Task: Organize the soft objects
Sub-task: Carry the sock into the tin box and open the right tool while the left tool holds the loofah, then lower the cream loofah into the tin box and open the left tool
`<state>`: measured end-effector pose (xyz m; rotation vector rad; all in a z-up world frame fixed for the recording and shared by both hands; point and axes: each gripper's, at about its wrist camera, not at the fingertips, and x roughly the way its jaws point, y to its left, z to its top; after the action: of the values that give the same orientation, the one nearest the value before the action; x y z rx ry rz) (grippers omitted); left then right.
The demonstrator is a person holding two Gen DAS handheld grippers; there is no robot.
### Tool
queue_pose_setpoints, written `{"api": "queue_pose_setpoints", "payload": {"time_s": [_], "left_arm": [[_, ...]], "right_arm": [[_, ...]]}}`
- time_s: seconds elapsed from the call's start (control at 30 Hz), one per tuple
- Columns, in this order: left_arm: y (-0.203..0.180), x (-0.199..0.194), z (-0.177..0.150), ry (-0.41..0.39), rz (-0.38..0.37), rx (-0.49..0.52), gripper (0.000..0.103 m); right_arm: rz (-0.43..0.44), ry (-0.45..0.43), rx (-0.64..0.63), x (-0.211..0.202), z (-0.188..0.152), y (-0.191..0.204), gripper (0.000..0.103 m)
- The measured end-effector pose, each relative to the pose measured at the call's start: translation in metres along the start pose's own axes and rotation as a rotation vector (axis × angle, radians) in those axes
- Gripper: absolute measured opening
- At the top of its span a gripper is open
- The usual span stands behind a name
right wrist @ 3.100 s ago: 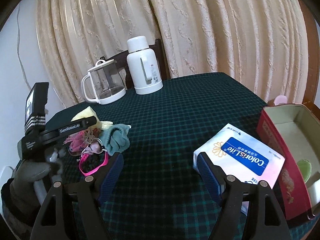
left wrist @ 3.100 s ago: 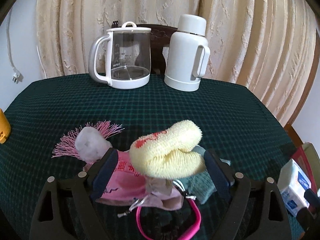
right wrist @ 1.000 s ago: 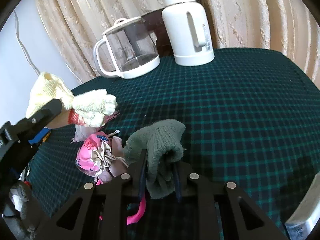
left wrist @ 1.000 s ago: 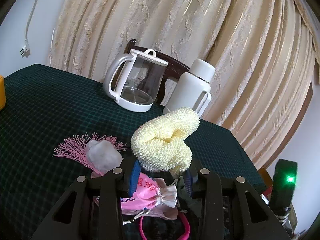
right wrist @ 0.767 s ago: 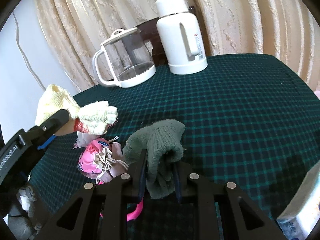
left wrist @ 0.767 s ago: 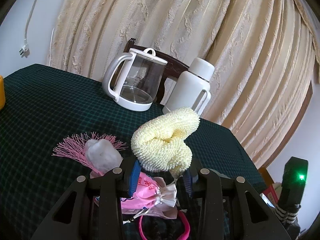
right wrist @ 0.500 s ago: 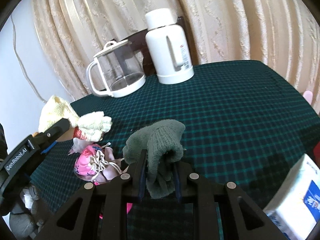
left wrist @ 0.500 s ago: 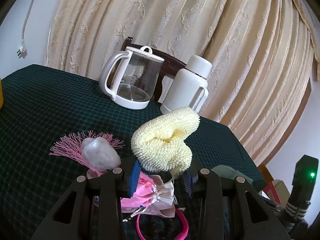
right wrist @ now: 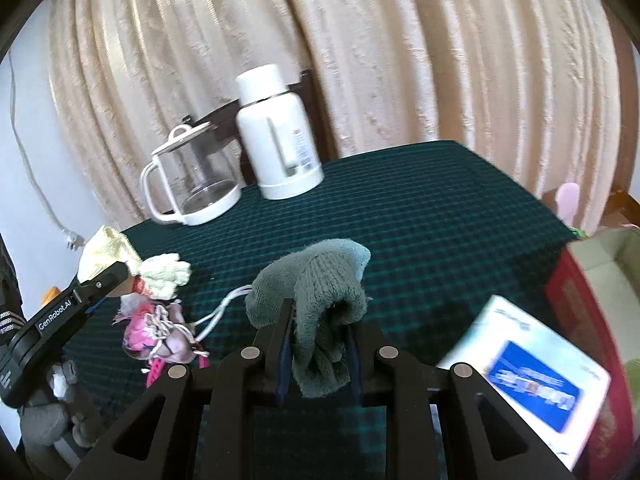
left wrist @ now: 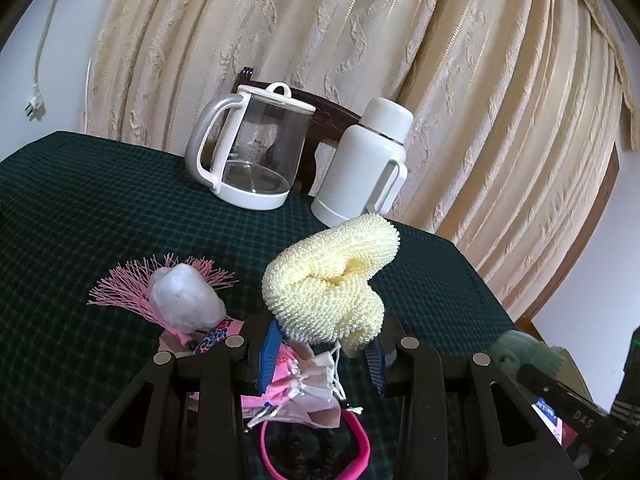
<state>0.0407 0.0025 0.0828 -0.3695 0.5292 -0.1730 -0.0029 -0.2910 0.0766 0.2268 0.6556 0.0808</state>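
My left gripper (left wrist: pixel 324 344) is shut on a yellow knitted glove (left wrist: pixel 332 276) and holds it above the table. In the right wrist view that glove (right wrist: pixel 160 272) hangs from the left gripper at the left. My right gripper (right wrist: pixel 318 346) is shut on a green knitted glove (right wrist: pixel 316 292), lifted above the dark green checked tablecloth (right wrist: pixel 420 240). The green glove also shows at the right edge of the left wrist view (left wrist: pixel 520 350). A pink drawstring pouch (left wrist: pixel 304 376), a pink-fringed white object (left wrist: pixel 182 298) and a pink band (left wrist: pixel 356 440) lie on the table below the left gripper.
A glass kettle (left wrist: pixel 252 152) and a white thermos (left wrist: pixel 368 160) stand at the table's back. A tissue pack (right wrist: pixel 520 380) lies at the right in the right wrist view, beside a red open box (right wrist: pixel 580 300). Cream curtains hang behind.
My right gripper has carried the green glove up and to the right, away from the pile; the tissue pack and red box have come into its view. My left gripper keeps holding the yellow glove, almost still.
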Motion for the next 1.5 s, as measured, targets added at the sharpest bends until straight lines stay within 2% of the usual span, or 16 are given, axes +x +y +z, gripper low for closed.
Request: {"api": "queue_pose_setpoints", "payload": {"time_s": [0.47, 0.83, 0.93, 0.97, 1.0, 1.07, 1.1, 1.5], "left_arm": [[-0.046, -0.011, -0.011, 0.027, -0.083, 0.045, 0.038], [-0.094, -0.019, -0.021, 0.051, -0.149, 0.108, 0.038], [-0.109, -0.02, -0.026, 0.064, -0.166, 0.133, 0.038], [-0.116, -0.02, -0.029, 0.072, -0.172, 0.144, 0.038], [-0.12, -0.019, -0.031, 0.078, -0.176, 0.152, 0.038], [-0.13, -0.017, -0.035, 0.093, -0.189, 0.168, 0.038], [-0.136, -0.016, -0.038, 0.101, -0.197, 0.176, 0.038], [-0.211, -0.015, -0.062, 0.158, -0.309, 0.295, 0.038]], "right_arm": [[-0.183, -0.129, 0.115, -0.068, -0.004, -0.081, 0.026], [-0.333, -0.158, 0.233, -0.1, -0.017, -0.149, 0.026], [-0.393, -0.146, 0.27, -0.104, -0.021, -0.167, 0.03], [-0.41, -0.139, 0.286, -0.105, -0.023, -0.174, 0.033], [-0.423, -0.128, 0.302, -0.105, -0.025, -0.181, 0.041], [-0.432, -0.125, 0.34, -0.108, -0.03, -0.195, 0.055], [-0.43, -0.131, 0.351, -0.111, -0.032, -0.199, 0.057], [-0.399, -0.196, 0.374, -0.136, -0.044, -0.222, 0.057]]}}
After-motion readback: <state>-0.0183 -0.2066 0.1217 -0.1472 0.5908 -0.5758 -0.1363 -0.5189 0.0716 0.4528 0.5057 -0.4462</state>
